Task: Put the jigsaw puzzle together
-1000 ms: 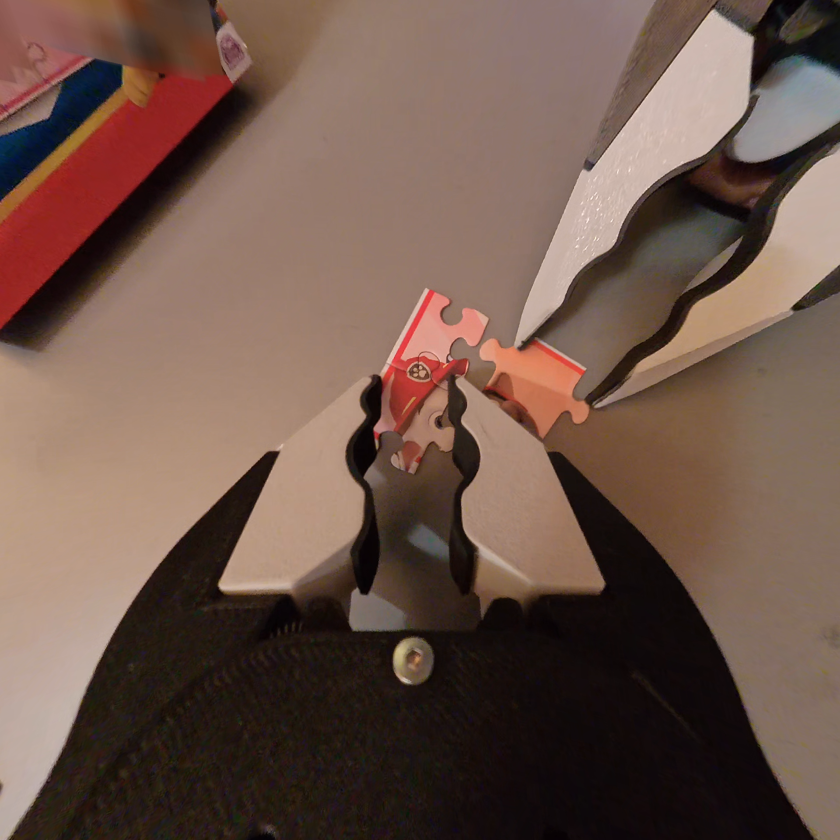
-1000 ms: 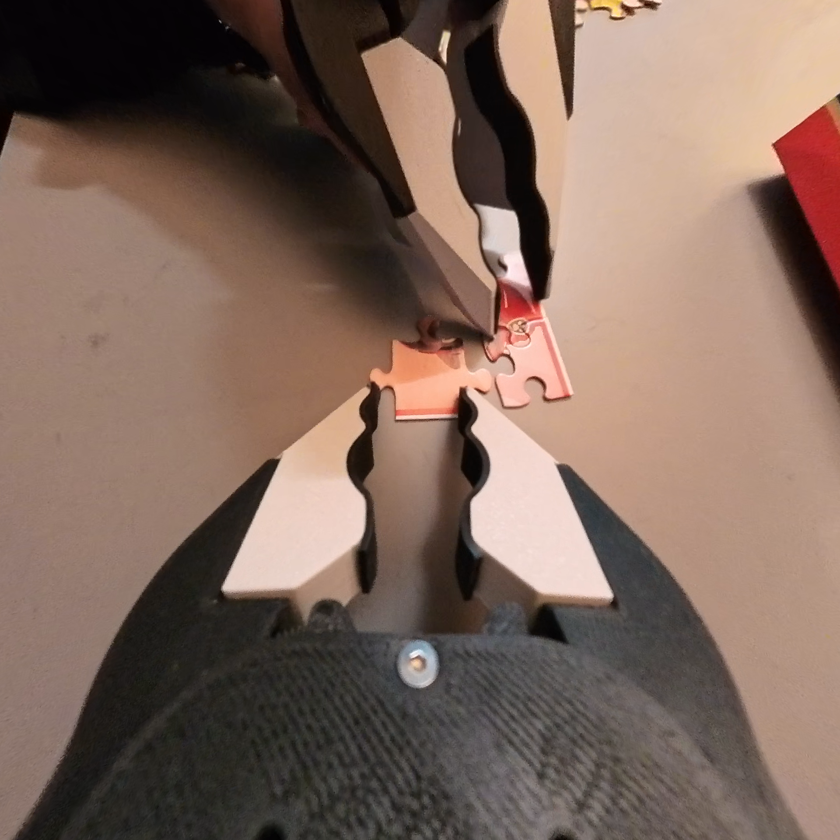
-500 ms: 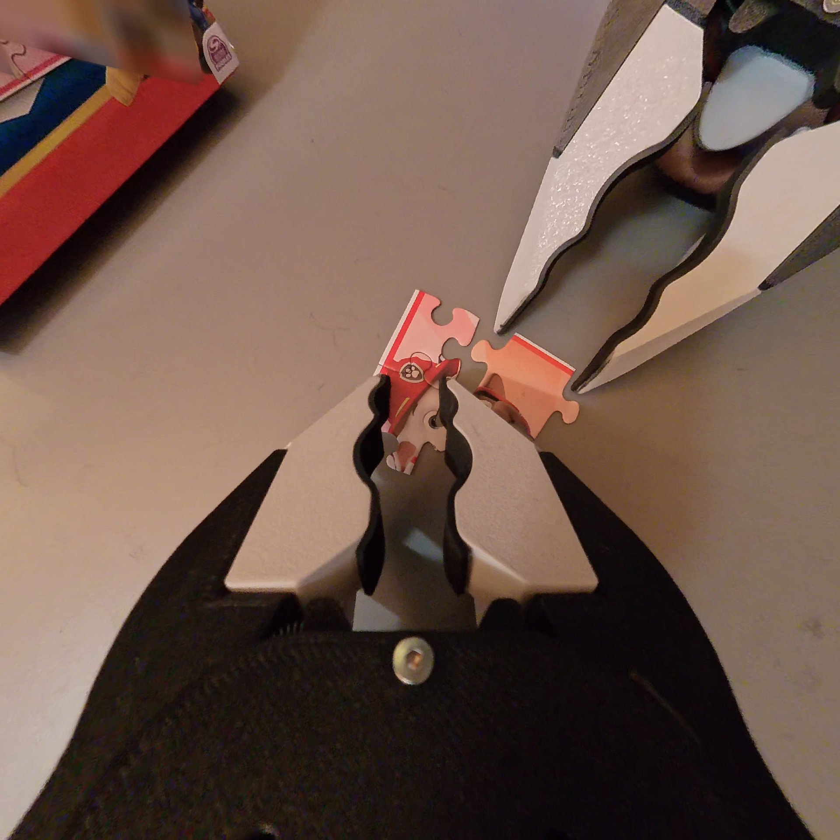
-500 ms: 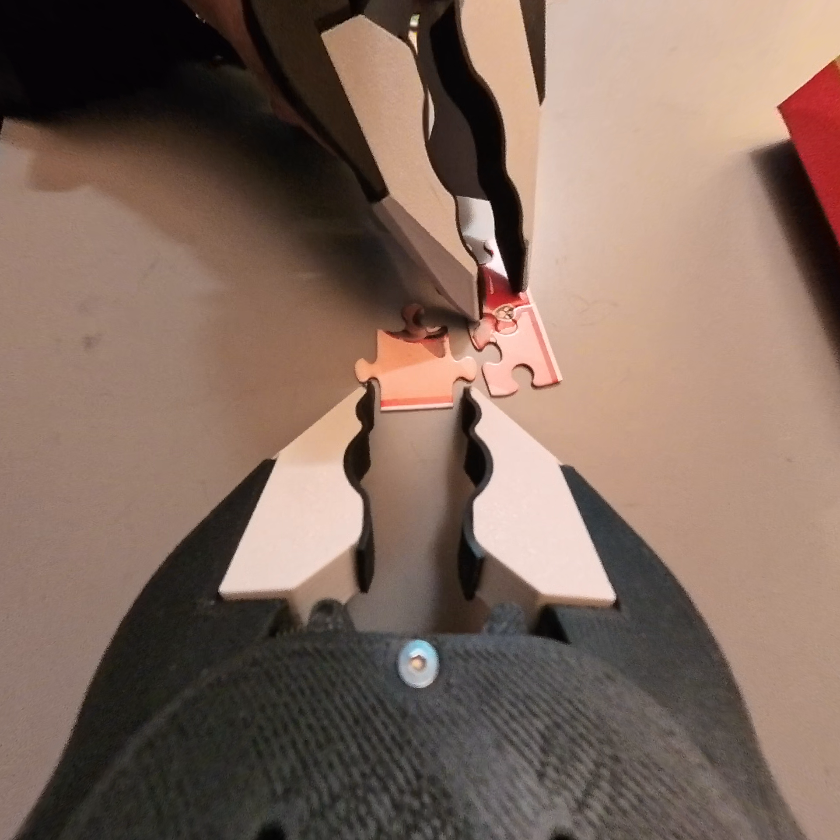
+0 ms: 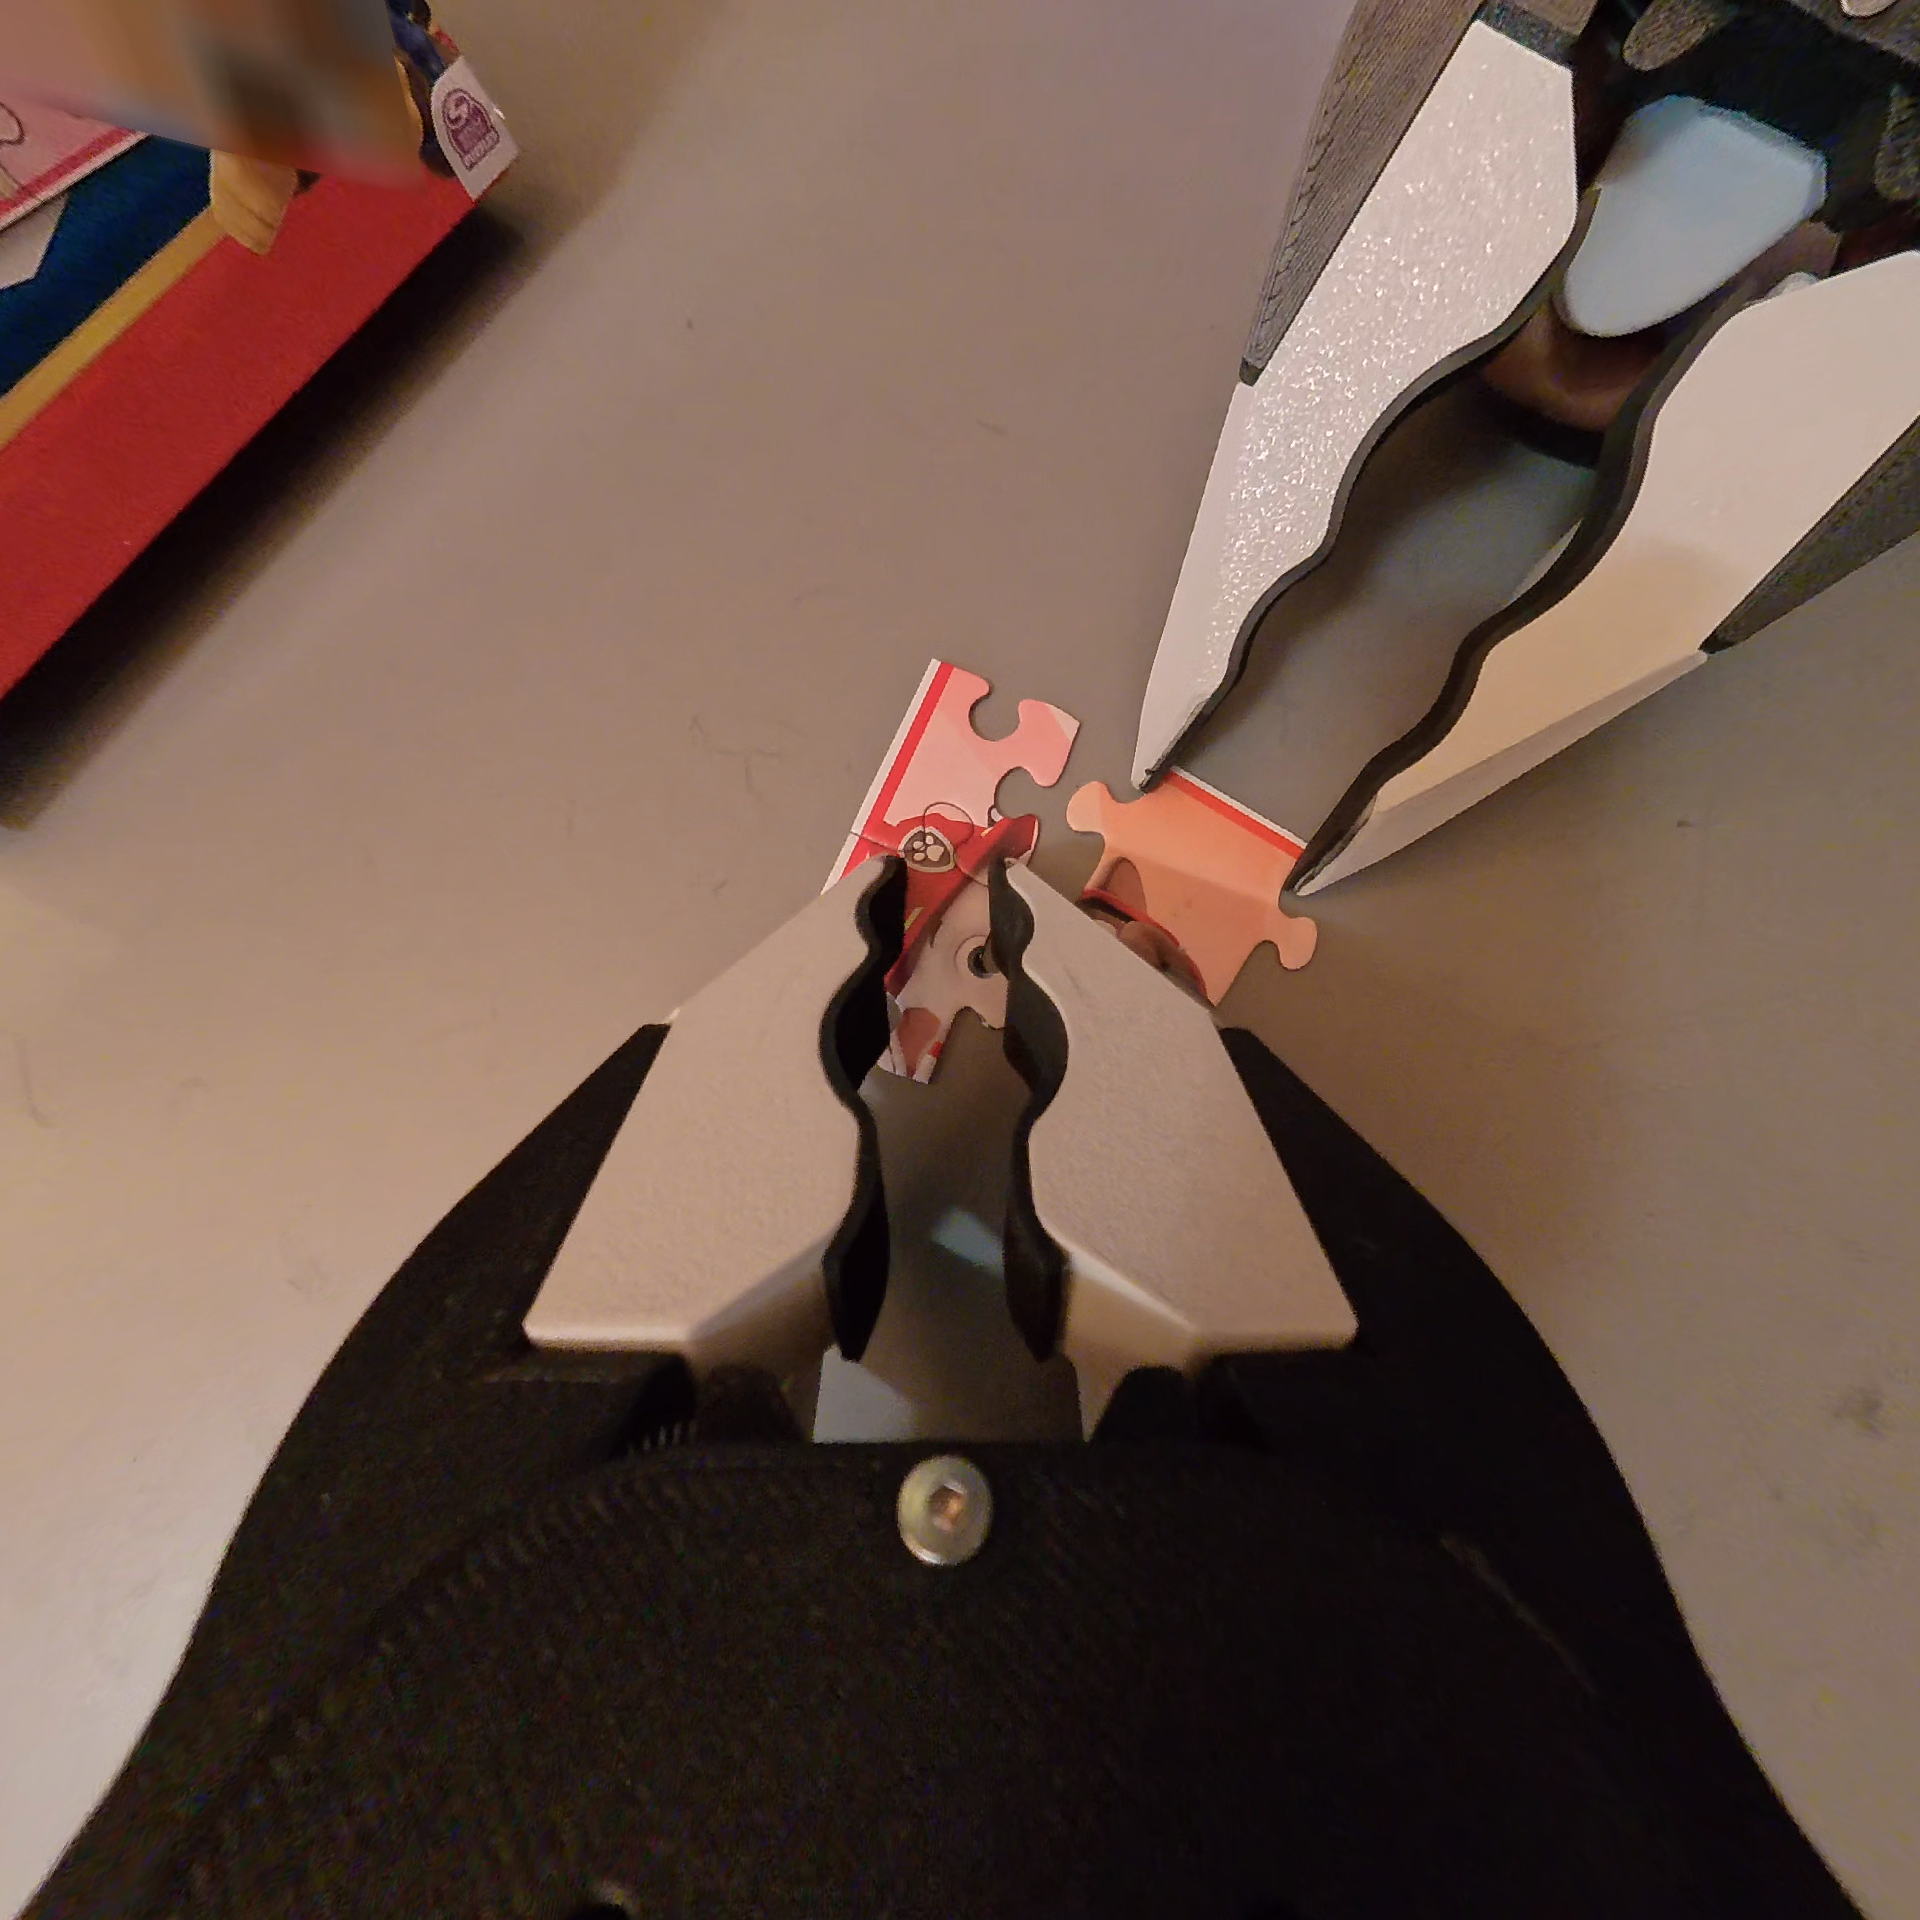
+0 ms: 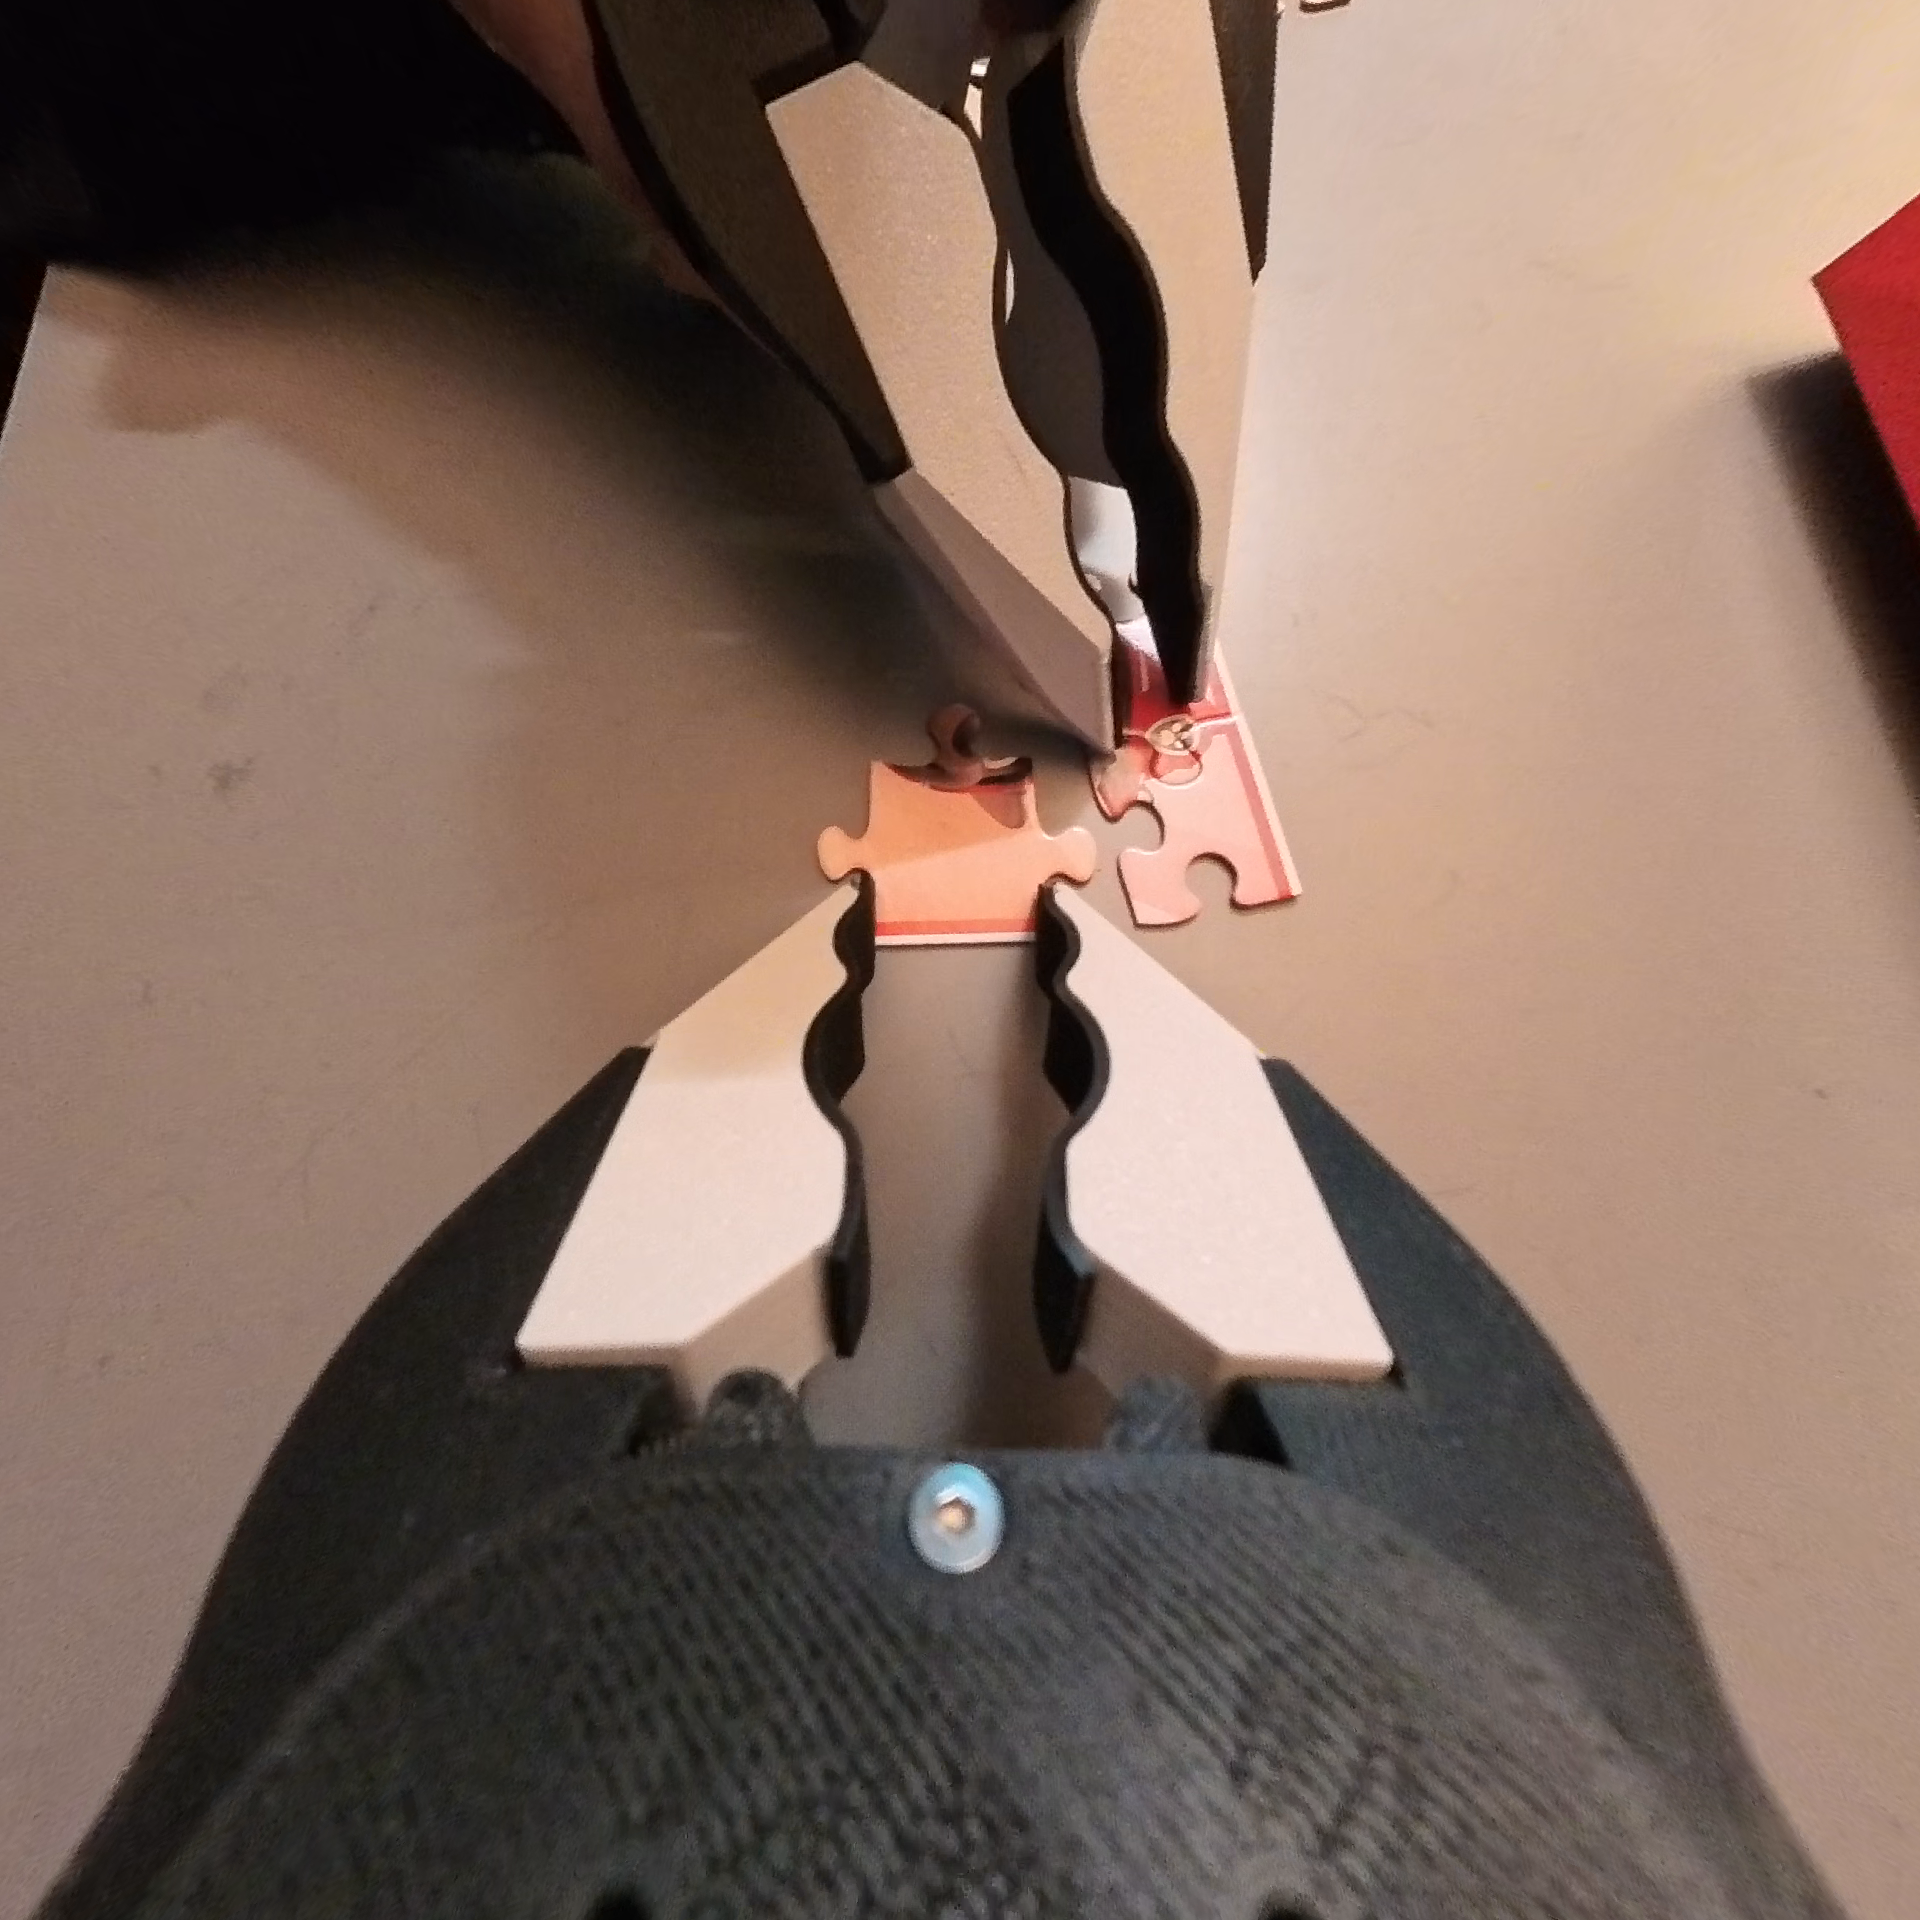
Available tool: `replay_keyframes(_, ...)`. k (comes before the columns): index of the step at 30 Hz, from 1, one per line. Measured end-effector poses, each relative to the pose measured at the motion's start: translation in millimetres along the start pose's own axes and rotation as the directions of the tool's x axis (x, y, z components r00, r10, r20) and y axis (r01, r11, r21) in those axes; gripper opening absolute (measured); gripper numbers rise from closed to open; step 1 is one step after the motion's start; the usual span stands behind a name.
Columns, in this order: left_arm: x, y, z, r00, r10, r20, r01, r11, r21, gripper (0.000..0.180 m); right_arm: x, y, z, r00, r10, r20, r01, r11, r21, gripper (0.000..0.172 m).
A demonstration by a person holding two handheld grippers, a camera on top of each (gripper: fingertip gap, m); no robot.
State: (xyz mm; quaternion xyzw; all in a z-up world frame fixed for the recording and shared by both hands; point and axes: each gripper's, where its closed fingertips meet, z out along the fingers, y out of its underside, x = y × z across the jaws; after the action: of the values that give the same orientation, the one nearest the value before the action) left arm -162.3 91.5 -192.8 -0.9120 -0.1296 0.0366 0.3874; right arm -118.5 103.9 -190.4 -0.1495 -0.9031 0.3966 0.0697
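Fingers of the left gripper [image 5: 945,873] straddle two joined red-and-pink cardboard puzzle pieces [image 5: 961,769], flat on the grey surface [image 5: 623,582]; right gripper [image 6: 951,909] brackets the orange puzzle piece [image 6: 951,852] just beside, tab facing the socket.

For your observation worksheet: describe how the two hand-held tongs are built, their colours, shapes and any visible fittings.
Both the left tongs and the right tongs share one design: a black, finely ribbed body that widens toward the camera, two pale grey wedge-shaped fingers tapering to points, each lined inside with a wavy black pad. A silver hex-socket screw sits centrally on the body. No cables or sleeves show.
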Motion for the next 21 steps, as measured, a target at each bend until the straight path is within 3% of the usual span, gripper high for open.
replay_keyframes(14, -4, 0, -4, 1.0, 0.013, 0.005, -0.013, 1.0, 0.005, 0.013, 10, -2, -4, 0.998, -0.059, -0.006, 0.059, 0.998, 0.005, 0.029)
replay_keyframes(21, -15, -4, -10, 0.998, -0.062, 0.012, 0.062, 0.997, 0.04, 0.013, 11, -8, -4, 0.994, -0.095, 0.059, 0.094, 0.995, 0.012, 0.029)
